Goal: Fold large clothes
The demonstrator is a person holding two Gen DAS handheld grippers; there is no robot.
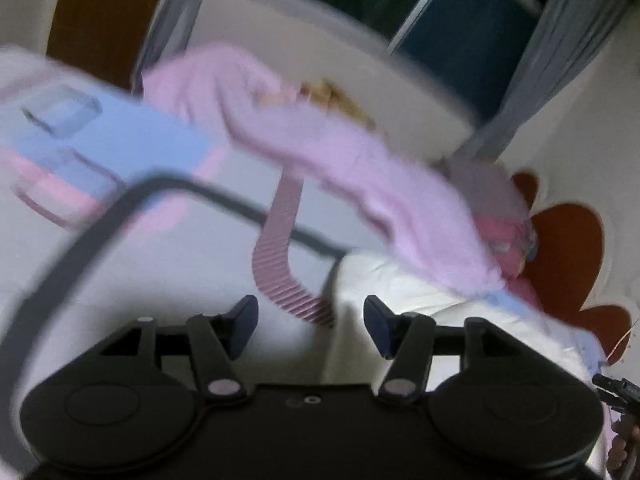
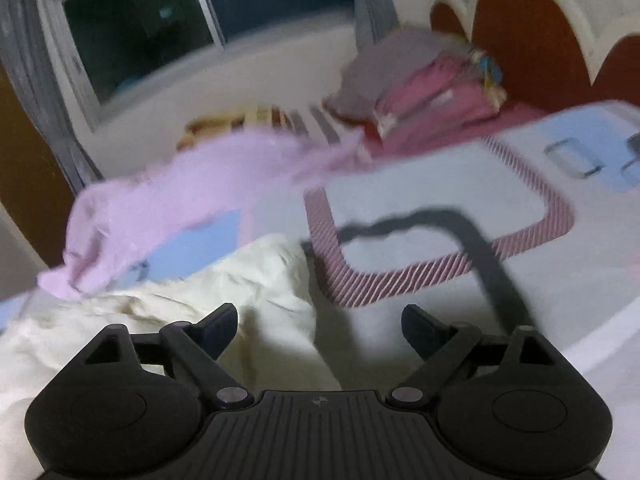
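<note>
A lilac-pink garment (image 1: 340, 152) stretches in a blurred, rumpled band across the bed beyond my left gripper (image 1: 310, 320). That gripper is open, with nothing between its dark fingers. The right wrist view shows the same garment (image 2: 180, 188) to the upper left of my right gripper (image 2: 320, 328), which stands wide open and empty. Neither gripper touches the garment. The blur hides whether it rests on the bed or hangs in the air. A crumpled cream cloth (image 2: 220, 292) lies just ahead of the right gripper's left finger and also shows as a cream cloth (image 1: 400, 280).
The bedsheet (image 2: 420, 184) is white with pink-striped and dark grey lines and blue patches. A pile of grey and pink folded clothes (image 2: 420, 80) sits by the brown headboard (image 2: 520, 28). Behind is a dark window (image 2: 140, 20) with curtains. A hand (image 1: 624, 448) shows at bottom right.
</note>
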